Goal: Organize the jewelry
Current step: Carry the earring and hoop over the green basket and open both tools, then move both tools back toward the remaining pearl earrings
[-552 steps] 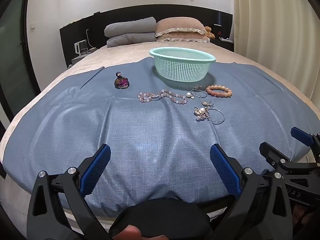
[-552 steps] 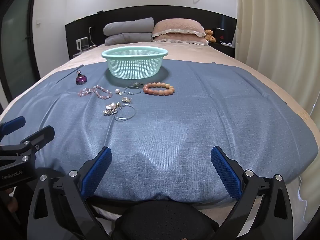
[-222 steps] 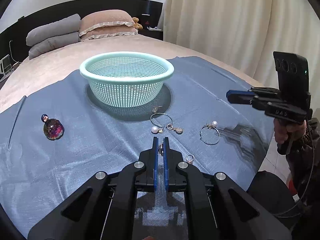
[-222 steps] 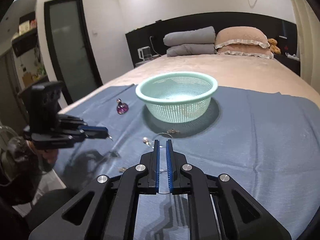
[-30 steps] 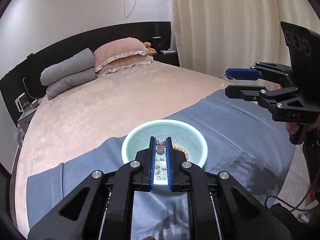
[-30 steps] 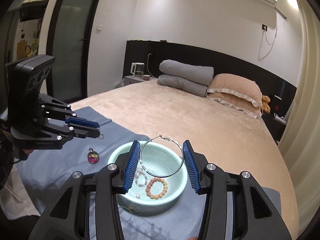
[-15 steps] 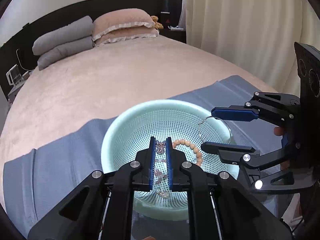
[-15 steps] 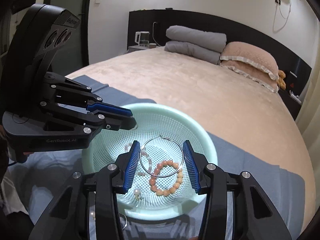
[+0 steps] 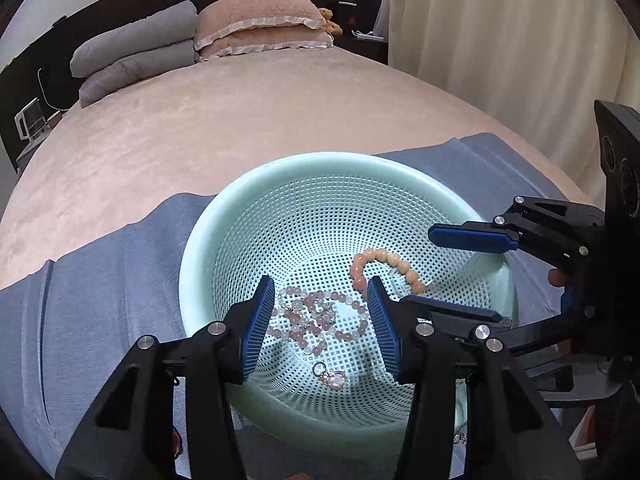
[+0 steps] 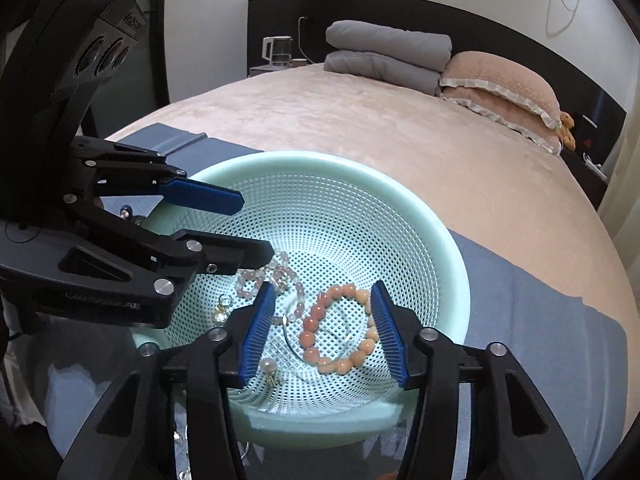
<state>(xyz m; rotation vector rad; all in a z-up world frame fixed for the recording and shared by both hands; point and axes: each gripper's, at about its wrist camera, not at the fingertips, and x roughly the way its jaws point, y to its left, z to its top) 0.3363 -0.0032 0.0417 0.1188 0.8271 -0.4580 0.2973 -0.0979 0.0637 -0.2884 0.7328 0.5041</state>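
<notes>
Hovering: left gripper (image 9: 320, 322) and right gripper (image 10: 322, 330) hang over the basket (image 9: 280, 168), jaws spread wide, nothing held.
Jewelry: pink bead strand (image 9: 320, 318) left of centre on the basket floor; peach bracelet (image 10: 340, 328) and thin hoop (image 10: 290, 340) towards its right side.
Handling: probably light, slippery, easily tangled; pinch one bead or the hoop's wire.
</notes>
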